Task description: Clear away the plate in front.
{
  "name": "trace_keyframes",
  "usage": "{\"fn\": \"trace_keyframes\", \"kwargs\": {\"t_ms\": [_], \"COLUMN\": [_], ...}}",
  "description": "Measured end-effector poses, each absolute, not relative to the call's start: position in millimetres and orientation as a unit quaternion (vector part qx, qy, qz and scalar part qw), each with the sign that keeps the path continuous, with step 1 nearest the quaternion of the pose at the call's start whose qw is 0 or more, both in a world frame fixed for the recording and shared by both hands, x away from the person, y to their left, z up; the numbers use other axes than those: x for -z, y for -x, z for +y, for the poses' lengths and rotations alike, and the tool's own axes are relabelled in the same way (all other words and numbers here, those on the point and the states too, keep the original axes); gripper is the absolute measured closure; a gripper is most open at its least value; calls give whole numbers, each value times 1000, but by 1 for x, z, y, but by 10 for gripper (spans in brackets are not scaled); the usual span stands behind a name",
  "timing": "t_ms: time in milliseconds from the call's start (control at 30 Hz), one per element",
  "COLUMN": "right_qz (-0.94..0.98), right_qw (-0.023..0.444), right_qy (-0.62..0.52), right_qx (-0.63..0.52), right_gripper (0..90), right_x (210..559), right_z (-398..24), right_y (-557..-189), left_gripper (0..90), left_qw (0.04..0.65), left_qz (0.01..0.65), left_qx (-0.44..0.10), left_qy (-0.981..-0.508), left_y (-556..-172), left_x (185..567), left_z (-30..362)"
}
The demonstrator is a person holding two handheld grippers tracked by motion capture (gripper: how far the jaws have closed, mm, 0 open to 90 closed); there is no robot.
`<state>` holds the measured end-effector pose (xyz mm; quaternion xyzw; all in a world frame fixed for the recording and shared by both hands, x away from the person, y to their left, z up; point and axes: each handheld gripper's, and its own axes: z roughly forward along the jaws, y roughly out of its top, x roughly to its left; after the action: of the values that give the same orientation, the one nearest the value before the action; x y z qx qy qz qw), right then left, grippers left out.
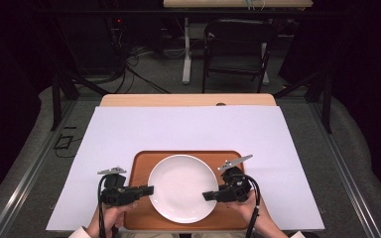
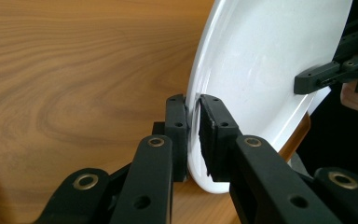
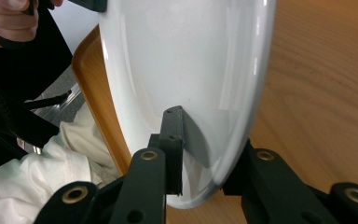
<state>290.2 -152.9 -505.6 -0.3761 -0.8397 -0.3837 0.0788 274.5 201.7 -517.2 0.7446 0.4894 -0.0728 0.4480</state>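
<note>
A round white plate point(image 1: 181, 188) lies on a brown wooden tray point(image 1: 138, 163) near the table's front edge. My left gripper point(image 1: 151, 189) reaches in level from the left and is shut on the plate's left rim. In the left gripper view, its jaws point(image 2: 192, 100) pinch the rim of the plate point(image 2: 261, 56) over the tray point(image 2: 74, 93). My right gripper point(image 1: 206, 195) comes in from the right, shut on the opposite rim. In the right gripper view point(image 3: 209, 135), one jaw rests on the plate point(image 3: 182, 56) and the other lies under its edge.
A white sheet point(image 1: 188, 124) covers most of the wooden table point(image 1: 188, 100). The tray sits at the sheet's front middle. Beyond the table stand a dark folding chair point(image 1: 238, 44) and floor cables point(image 1: 129, 64). Metal rails run along both sides.
</note>
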Motion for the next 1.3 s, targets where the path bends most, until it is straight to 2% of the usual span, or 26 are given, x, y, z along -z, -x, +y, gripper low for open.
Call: {"fn": "trace_keyframes", "kwargs": {"t_ms": [467,1300], "right_qz": [-848,-867], "right_qw": [89,52], "right_qy": [390,395], "right_qx": [349,299], "right_gripper": [694,474], "right_x": [517,529], "right_z": [-149,-139], "right_y": [-298,-311], "left_gripper": [813,738], "left_qw": [424,386], "left_qz": [495,494], "left_qx": [67,35], "left_qy": [-756,-779], "left_y": [-281,-293], "left_x": [525,537], "left_z": [196,182]}}
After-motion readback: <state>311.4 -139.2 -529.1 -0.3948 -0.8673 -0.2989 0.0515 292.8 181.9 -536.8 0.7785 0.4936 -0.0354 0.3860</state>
